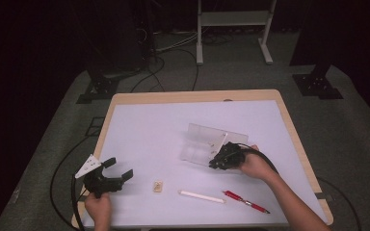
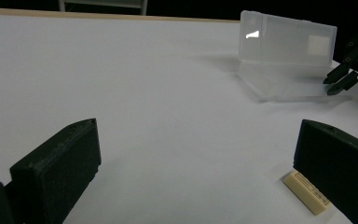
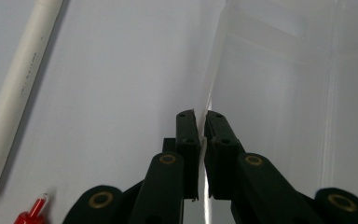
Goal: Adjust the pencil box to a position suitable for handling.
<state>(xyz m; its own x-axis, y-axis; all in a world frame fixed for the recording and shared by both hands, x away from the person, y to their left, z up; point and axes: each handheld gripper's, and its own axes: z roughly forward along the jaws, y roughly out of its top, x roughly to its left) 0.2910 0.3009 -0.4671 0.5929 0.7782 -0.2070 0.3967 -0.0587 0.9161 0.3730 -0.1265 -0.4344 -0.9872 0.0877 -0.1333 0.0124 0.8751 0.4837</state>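
Observation:
An open clear plastic case [image 1: 200, 144] lies mid-table with its lid standing up behind the flat base. My right gripper [image 1: 215, 163] is shut on the thin near edge of the case's base [image 3: 270, 93]; the jaws meet on the plastic lip in the right gripper view [image 3: 200, 116]. From the left gripper view the case [image 2: 284, 46] sits far right with the right gripper [image 2: 342, 83] at its corner. My left gripper [image 1: 119, 171] rests at the table's front left, open, nothing between its pads [image 2: 60, 163].
A small cream eraser [image 1: 158, 186] lies just right of the left gripper, also by its right jaw [image 2: 307, 192]. A white stick [image 1: 202, 196] and a red pen [image 1: 245, 201] lie near the front edge. The white stick [image 3: 18, 93] and red pen tip [image 3: 32, 214] lie left of the right gripper.

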